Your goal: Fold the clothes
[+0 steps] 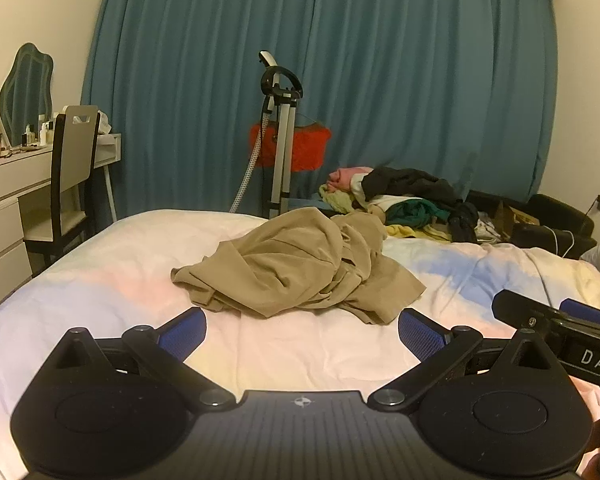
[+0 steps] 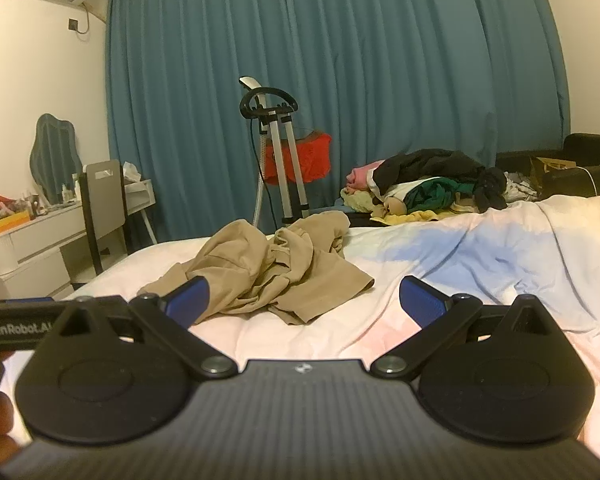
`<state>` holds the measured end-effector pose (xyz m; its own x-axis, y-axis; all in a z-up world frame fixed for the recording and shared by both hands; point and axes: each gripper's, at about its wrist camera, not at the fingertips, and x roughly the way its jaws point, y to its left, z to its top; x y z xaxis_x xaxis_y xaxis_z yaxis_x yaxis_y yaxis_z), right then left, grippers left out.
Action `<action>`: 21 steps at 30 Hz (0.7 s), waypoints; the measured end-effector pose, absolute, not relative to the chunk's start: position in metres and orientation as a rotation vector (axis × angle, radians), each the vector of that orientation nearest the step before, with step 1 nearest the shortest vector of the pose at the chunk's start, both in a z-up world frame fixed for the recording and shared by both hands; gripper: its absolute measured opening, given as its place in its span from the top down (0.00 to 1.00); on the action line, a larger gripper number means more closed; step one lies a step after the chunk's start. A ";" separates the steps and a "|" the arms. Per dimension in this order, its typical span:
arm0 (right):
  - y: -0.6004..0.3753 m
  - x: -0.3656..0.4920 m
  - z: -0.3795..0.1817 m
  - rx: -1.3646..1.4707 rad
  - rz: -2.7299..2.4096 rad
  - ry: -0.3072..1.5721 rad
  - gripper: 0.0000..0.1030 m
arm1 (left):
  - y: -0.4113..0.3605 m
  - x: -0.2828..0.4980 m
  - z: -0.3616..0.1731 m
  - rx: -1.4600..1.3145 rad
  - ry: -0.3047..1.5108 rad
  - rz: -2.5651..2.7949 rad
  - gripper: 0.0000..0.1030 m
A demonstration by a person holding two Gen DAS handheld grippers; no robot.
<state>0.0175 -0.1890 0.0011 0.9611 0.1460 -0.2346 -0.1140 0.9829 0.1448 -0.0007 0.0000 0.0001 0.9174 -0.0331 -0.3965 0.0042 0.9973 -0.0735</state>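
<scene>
A crumpled tan garment (image 1: pixel 300 268) lies in a heap on the pastel bedspread (image 1: pixel 100 280); the right wrist view shows the tan garment (image 2: pixel 268 272) left of centre. My left gripper (image 1: pixel 302 330) hovers just short of its near edge, blue pads wide apart, nothing between them. My right gripper (image 2: pixel 304 300) is open too, level above the bedspread (image 2: pixel 480 264), its left pad in front of the garment's near-left edge. Each view catches the other gripper at its side: the right gripper (image 1: pixel 560 320) and the left gripper (image 2: pixel 40 320).
A pile of mixed clothes (image 1: pixel 412 204) sits at the bed's far right. A garment steamer stand (image 1: pixel 278 132) with a red item stands before teal curtains (image 1: pixel 340 60). A white dresser (image 1: pixel 8 196) and chair (image 1: pixel 70 176) are at left, a dark couch (image 1: pixel 540 220) at far right.
</scene>
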 end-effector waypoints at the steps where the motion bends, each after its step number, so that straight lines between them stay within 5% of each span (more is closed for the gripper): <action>1: -0.188 0.018 0.001 0.131 0.132 0.245 0.00 | 0.000 -0.001 0.000 -0.071 0.404 -0.018 0.00; 21: -0.188 0.017 0.002 0.136 0.128 0.246 0.00 | -0.004 -0.004 0.002 -0.046 0.398 -0.009 0.00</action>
